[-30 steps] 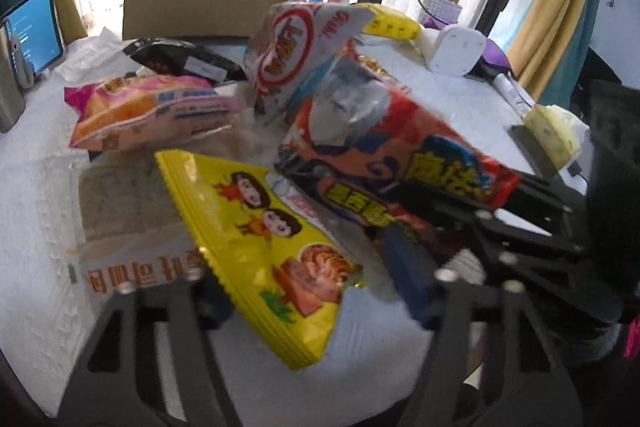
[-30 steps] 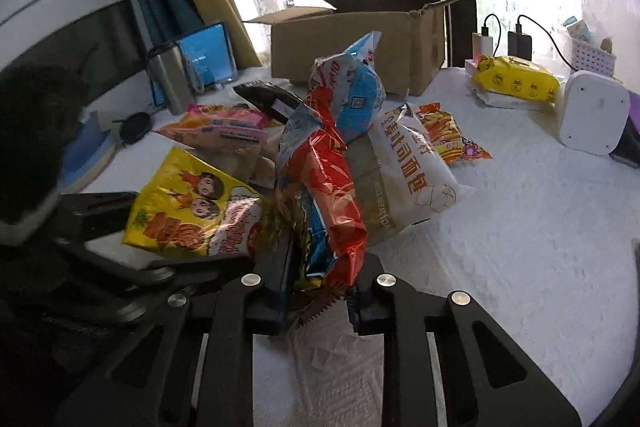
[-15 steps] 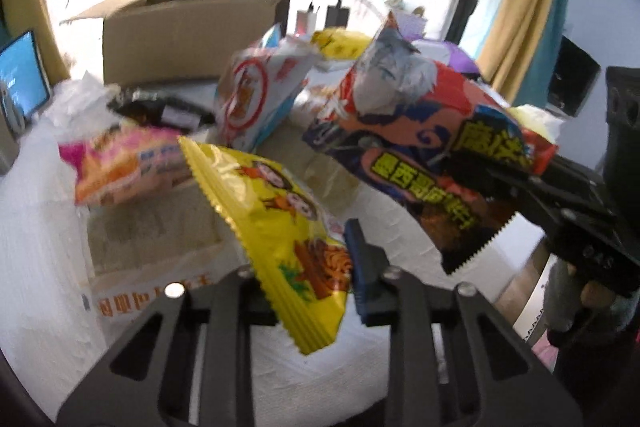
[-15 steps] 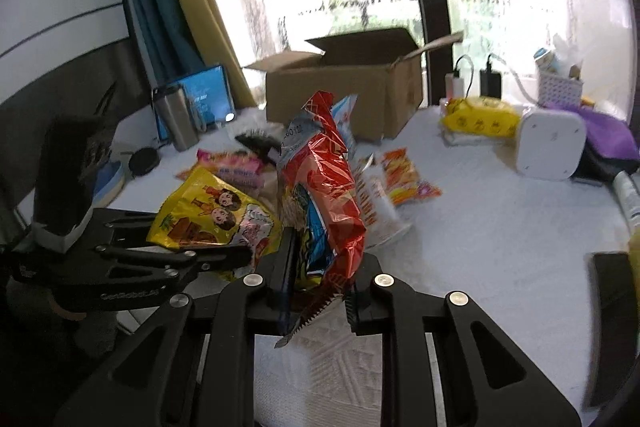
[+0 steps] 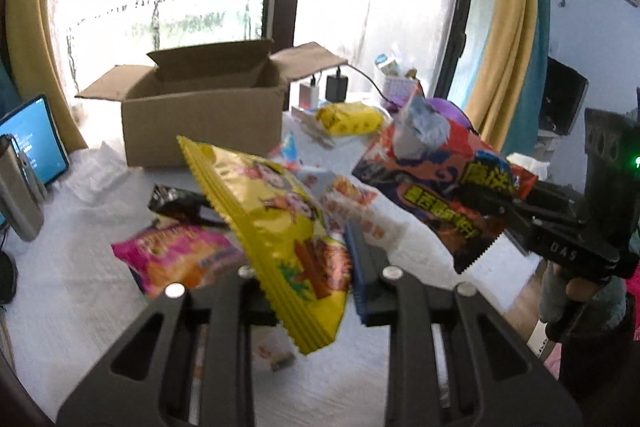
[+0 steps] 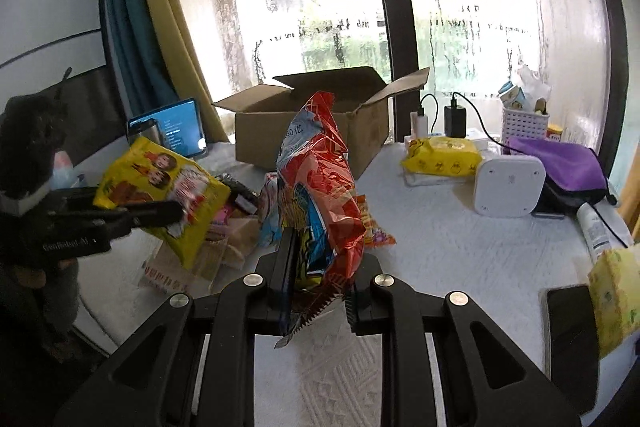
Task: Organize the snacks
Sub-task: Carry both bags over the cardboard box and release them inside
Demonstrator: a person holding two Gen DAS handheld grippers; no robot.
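Yellow snack bag (image 5: 280,223) pinched in left gripper (image 5: 310,277), red snack bag (image 6: 324,211) clamped upright in right gripper (image 6: 320,293), both lifted above white table (image 6: 460,259), remaining snack pile (image 5: 184,259) below, open cardboard box (image 5: 204,107) behind.

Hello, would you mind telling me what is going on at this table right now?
A person is sorting snacks with two handheld grippers. The left gripper holds a yellow snack bag in the air, and the right gripper holds a red snack bag. More packets lie on the white table, and an open cardboard box stands behind them.
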